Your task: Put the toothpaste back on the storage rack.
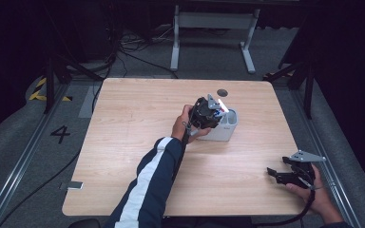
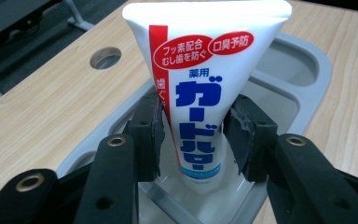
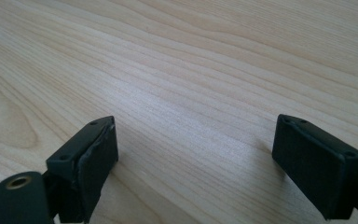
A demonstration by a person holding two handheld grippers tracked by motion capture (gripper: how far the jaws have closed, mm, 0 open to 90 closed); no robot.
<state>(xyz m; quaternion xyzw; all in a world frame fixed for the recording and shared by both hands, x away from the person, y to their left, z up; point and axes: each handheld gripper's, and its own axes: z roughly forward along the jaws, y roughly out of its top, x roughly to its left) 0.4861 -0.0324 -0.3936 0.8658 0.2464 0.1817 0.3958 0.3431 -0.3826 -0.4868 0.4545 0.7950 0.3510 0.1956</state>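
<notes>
A white toothpaste tube (image 2: 205, 84) with red and blue print stands cap down in a compartment of a white holder (image 2: 307, 60). My left gripper (image 2: 193, 126) has a jaw on each side of the tube's lower half, and the pads sit just off it without pinching. From above, the left gripper (image 1: 216, 113) hangs over the holder (image 1: 225, 130), with the tube's top (image 1: 222, 105) poking out beside it. Near the table's front right corner my right gripper (image 1: 272, 173) rests low and open. In its own view the right gripper (image 3: 196, 149) has bare wood between its jaws.
The holder stands right of the middle of the wooden table (image 1: 138, 123), with a second compartment beside the tube. A round cable hole (image 1: 222, 92) lies just behind it. Dark floor, cables and a desk frame (image 1: 214, 28) lie beyond the far edge.
</notes>
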